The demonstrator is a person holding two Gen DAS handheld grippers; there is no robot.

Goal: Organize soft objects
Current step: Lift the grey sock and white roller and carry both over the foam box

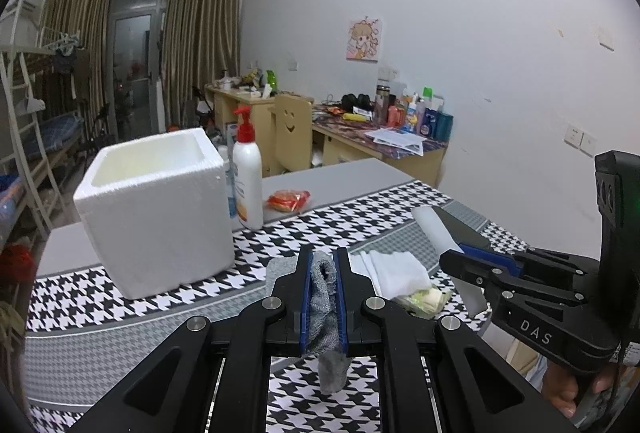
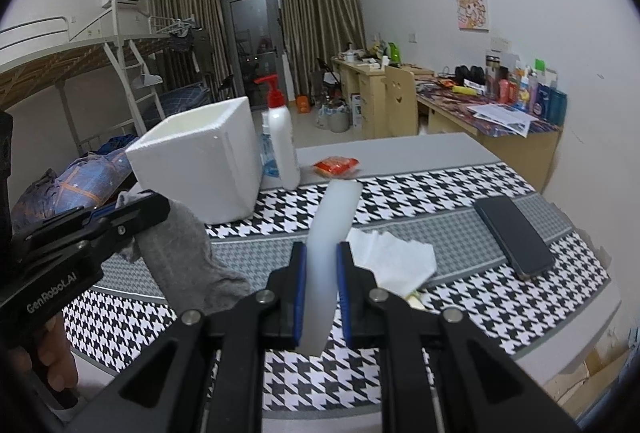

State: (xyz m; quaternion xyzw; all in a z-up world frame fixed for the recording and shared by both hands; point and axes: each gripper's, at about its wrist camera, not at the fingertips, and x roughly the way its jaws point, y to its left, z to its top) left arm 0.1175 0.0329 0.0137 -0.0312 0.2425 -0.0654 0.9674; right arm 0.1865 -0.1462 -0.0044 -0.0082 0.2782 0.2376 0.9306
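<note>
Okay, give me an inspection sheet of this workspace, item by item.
Surface: table under a black-and-white houndstooth cloth.
Job's things: grey sock and white translucent soft strip, both held; open white foam box at the table's back left.
Clutter: crumpled white tissue, black phone, red snack packet, white pump bottle with red cap.
Grippers: left gripper shut on the sock; right gripper shut on the strip.
Cables: nothing seen.
Surroundings: bunk bed, cluttered desks, curtains.
</note>
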